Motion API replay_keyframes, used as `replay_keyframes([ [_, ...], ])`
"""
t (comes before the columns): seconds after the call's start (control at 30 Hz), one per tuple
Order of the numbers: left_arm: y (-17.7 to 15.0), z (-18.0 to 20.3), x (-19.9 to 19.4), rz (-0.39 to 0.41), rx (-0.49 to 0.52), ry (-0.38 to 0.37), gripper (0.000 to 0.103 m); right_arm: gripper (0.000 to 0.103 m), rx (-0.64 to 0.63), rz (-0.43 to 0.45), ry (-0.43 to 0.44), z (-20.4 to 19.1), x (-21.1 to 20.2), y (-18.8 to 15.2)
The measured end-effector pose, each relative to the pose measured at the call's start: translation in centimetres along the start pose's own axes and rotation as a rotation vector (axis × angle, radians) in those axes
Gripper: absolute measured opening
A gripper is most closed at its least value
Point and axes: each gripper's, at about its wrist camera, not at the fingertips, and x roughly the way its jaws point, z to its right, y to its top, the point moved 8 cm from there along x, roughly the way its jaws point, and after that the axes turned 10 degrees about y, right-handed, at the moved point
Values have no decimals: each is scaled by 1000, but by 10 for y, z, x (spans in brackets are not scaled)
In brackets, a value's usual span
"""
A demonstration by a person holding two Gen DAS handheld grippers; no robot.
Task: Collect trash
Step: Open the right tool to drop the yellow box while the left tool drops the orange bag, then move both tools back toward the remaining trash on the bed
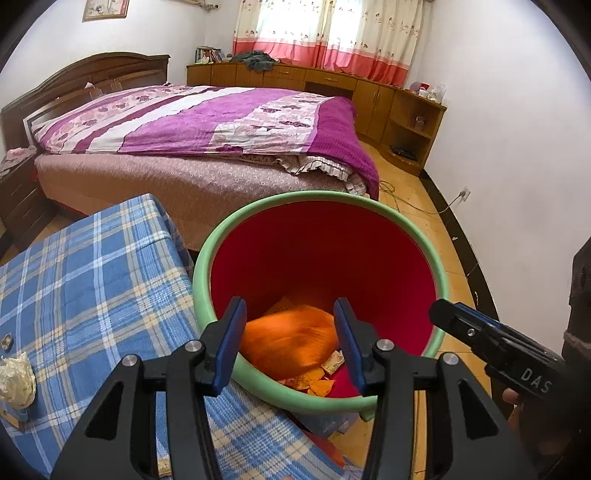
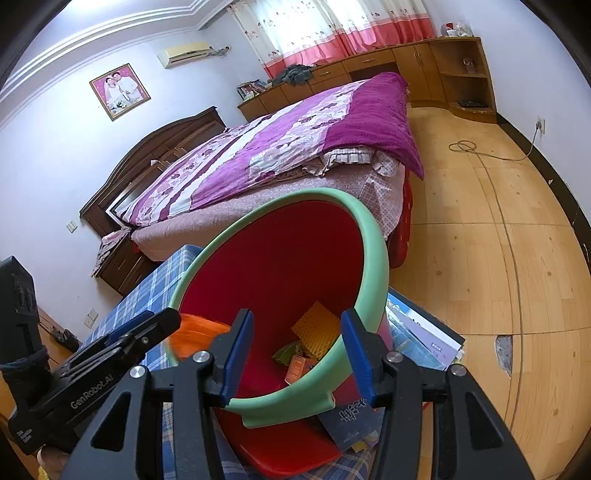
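With my left claw [image 1: 290,339] open above the bin [image 1: 255,218], the orange bag [image 1: 291,341] blurs just below its tips, inside the rim. Right claw [image 2: 297,350] is open, empty, beside it. Risk: bin tilts off the surface [image 1: 92,277].

Bin [image 1: 369,236] — deep red inside, pale green rim. Blurred orange bag [image 1: 291,338] in it, with a yellow waffle-textured piece [image 2: 318,328]. Tablecloth [image 1: 92,280] — blue, white and cream plaid. Bedspread [image 1: 221,118] purple with pink floral bands. Curtains [image 1: 332,33] cream over pink-red stripes.
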Motion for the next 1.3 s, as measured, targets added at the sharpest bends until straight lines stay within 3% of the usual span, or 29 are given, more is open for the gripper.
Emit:
replay_keyframes([
  [0.57,-17,-32,-39,2,-84,29,49,61,-24,9,17,-24,-16,-9],
  [1.0,-42,-85,-85,16,-167,128,50,64,-85,-23,61,-69,-26,-31],
  [1.3,-64,-125,-111,19,-227,191,58,69,-130,-65,86,-103,-24,-56],
])
